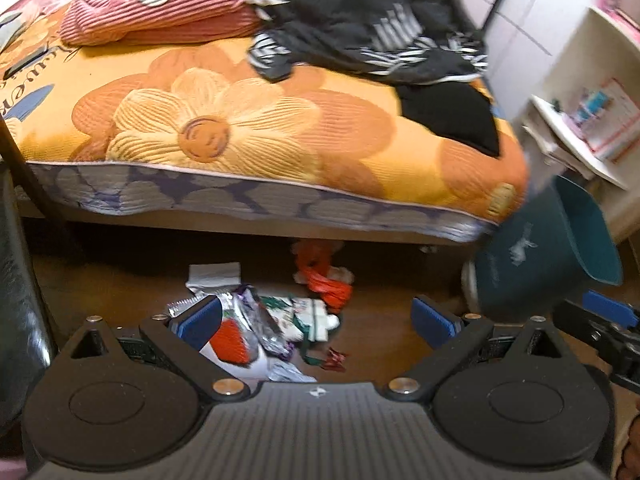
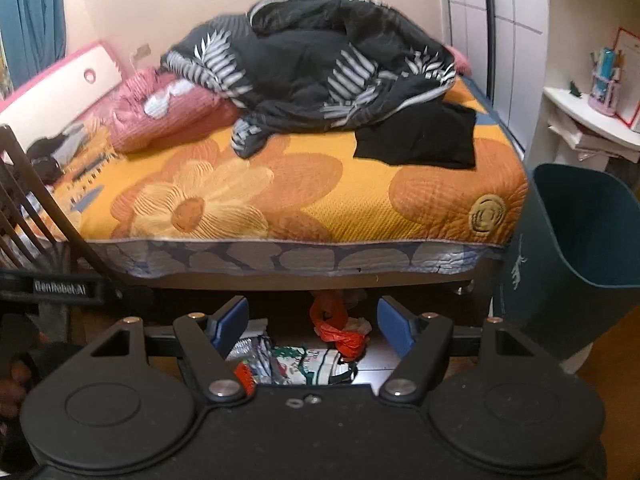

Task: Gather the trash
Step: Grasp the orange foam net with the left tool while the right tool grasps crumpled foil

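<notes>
A heap of trash lies on the wooden floor at the foot of the bed: silvery snack wrappers [image 1: 260, 320], a white and green packet [image 1: 316, 314], a white paper [image 1: 216, 274], a small red wrapper [image 1: 334, 360] and an orange plastic bag [image 1: 326, 280]. My left gripper [image 1: 316, 320] hovers open above the heap, holding nothing. My right gripper [image 2: 314, 326] is open too, with the orange bag [image 2: 340, 332] and green-white packet [image 2: 316, 364] seen between its fingers on the floor. A teal trash bin [image 2: 576, 256] stands at the right beside the bed corner.
A bed with an orange flowered cover [image 2: 280, 192] carries a dark quilt [image 2: 320, 68], a black garment [image 2: 420, 136] and pink pillows. A white shelf [image 2: 580, 120] with papers stands right of the teal bin [image 1: 532, 260]. A wooden chair back [image 2: 32, 208] rises at the left.
</notes>
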`<state>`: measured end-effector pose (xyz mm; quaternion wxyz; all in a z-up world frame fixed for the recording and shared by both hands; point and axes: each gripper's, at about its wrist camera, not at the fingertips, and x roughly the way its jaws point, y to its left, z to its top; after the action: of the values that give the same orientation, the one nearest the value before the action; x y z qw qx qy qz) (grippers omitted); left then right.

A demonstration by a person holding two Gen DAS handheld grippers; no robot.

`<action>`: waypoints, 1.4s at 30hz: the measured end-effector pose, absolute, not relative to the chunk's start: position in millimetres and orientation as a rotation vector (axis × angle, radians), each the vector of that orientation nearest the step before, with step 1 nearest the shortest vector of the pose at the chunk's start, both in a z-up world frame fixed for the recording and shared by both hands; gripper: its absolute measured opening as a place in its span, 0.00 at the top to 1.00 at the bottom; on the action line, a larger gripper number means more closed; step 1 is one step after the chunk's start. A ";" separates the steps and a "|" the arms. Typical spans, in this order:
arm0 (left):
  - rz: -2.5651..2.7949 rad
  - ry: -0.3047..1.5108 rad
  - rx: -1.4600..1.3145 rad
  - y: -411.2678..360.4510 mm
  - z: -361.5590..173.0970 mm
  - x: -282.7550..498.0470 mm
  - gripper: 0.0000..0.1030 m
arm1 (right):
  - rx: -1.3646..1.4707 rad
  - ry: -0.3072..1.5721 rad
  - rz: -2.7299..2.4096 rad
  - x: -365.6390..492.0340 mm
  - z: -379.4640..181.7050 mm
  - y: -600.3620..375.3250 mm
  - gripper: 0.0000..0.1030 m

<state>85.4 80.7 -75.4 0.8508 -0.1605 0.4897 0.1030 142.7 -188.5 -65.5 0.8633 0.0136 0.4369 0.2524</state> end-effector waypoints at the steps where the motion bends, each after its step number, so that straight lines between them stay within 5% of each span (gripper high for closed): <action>1: 0.227 1.042 -0.337 86.8 -82.5 93.5 0.02 | 0.024 0.929 0.537 150.3 -73.3 -186.3 0.31; 20: 0.210 1.542 -0.206 164.2 -300.5 224.9 0.02 | -0.144 1.227 0.713 237.4 -258.8 -101.5 0.31; 31: 0.176 1.866 -0.085 196.6 -443.0 237.4 0.02 | -0.402 1.400 0.974 203.0 -367.1 -31.4 0.32; 42: 0.164 1.927 -0.228 218.3 -524.4 229.9 0.03 | -0.736 1.355 1.208 152.3 -463.4 2.4 0.33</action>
<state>229.9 218.3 -524.4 0.5623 -0.0968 0.8183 0.0696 152.3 2.4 -463.4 0.5577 -0.3118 0.5742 0.5119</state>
